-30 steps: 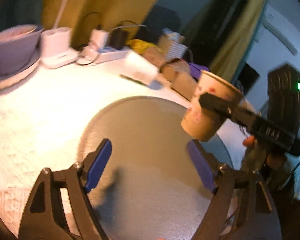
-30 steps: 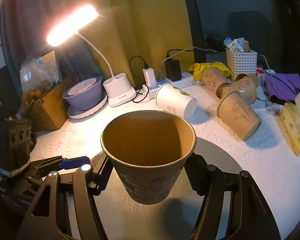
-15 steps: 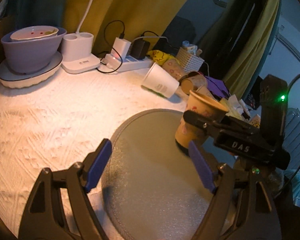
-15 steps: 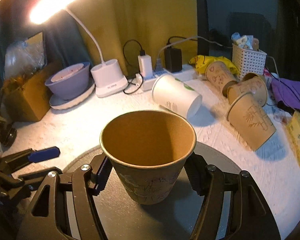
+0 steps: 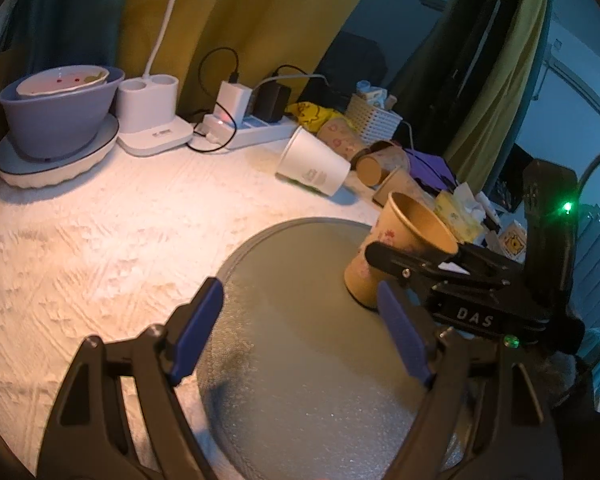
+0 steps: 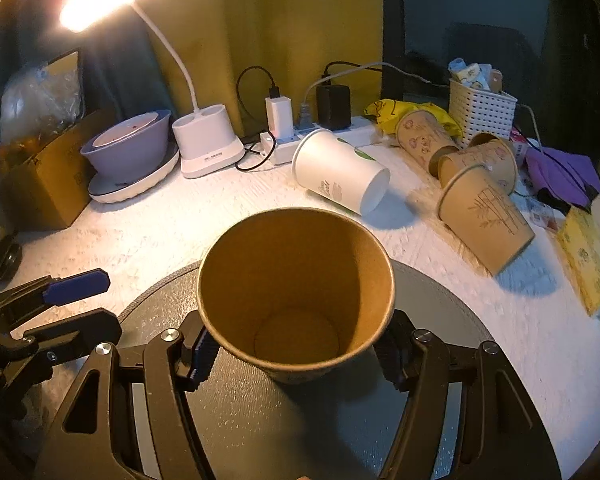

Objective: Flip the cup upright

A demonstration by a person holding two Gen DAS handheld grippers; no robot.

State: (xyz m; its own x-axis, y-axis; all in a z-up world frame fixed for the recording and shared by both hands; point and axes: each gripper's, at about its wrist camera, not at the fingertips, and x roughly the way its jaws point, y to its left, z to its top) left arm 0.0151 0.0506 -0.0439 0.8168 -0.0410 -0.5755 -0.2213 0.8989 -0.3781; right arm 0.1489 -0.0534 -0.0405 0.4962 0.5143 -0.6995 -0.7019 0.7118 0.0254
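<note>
A brown paper cup [image 6: 296,292] stands mouth up on the round grey mat [image 6: 452,312], and my right gripper [image 6: 292,354] is shut on its sides. In the left wrist view the same cup [image 5: 384,252] sits at the mat's [image 5: 300,304] right edge, its base on or just above the mat, with the right gripper's black body beside it. My left gripper [image 5: 300,340] is open and empty, hovering over the mat's near left part, apart from the cup. Its blue-padded finger [image 6: 76,286] shows at the left of the right wrist view.
A white cup [image 6: 340,172] and several brown cups [image 6: 484,216] lie on their sides behind the mat. A lamp base [image 6: 208,144], power strip [image 6: 284,148], purple bowl on a plate [image 6: 128,152], white basket [image 6: 482,110], cardboard box [image 6: 40,176] and tissue pack [image 6: 588,256] line the table's edges.
The right gripper has lowered the upright cup from the air to the mat's right side. The left gripper has swung back and left, staying open.
</note>
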